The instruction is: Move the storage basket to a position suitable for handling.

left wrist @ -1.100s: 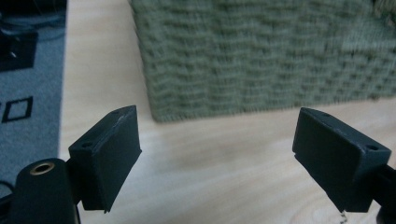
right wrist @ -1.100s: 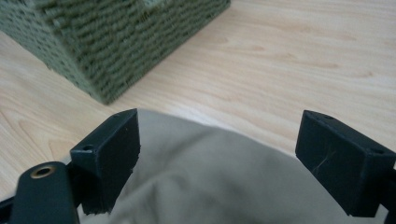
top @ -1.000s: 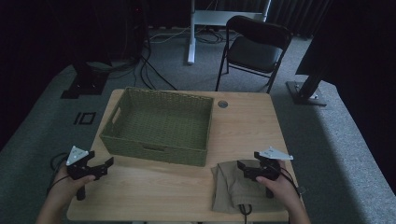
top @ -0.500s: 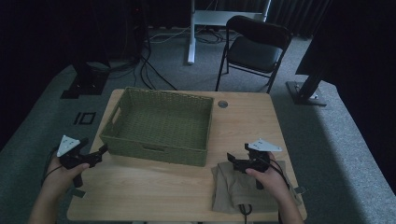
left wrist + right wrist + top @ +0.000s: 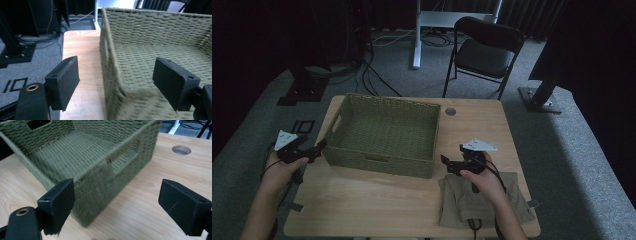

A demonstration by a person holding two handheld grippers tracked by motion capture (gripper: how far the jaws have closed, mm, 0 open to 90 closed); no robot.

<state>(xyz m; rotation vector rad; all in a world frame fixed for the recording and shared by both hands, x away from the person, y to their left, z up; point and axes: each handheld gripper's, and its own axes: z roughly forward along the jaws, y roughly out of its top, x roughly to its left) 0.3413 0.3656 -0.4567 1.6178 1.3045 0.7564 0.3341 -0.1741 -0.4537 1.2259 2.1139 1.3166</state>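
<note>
The basket (image 5: 384,134) is set at the table's (image 5: 362,200) middle. The left gripper (image 5: 318,147), its jaws just narrowed yet apart, straddles the left wall; the right gripper (image 5: 446,162) is held apart at the near right corner.

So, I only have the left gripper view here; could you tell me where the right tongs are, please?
Observer: The right tongs are open and point at the front right corner of the basket.
Operator: Thank you. Is anything lying under that hand?
Observer: Yes, a folded khaki cloth lies on the table beneath the right hand.
Operator: And is the far right of the basket empty too?
Observer: In the high view, nothing lies anywhere inside it.
</note>
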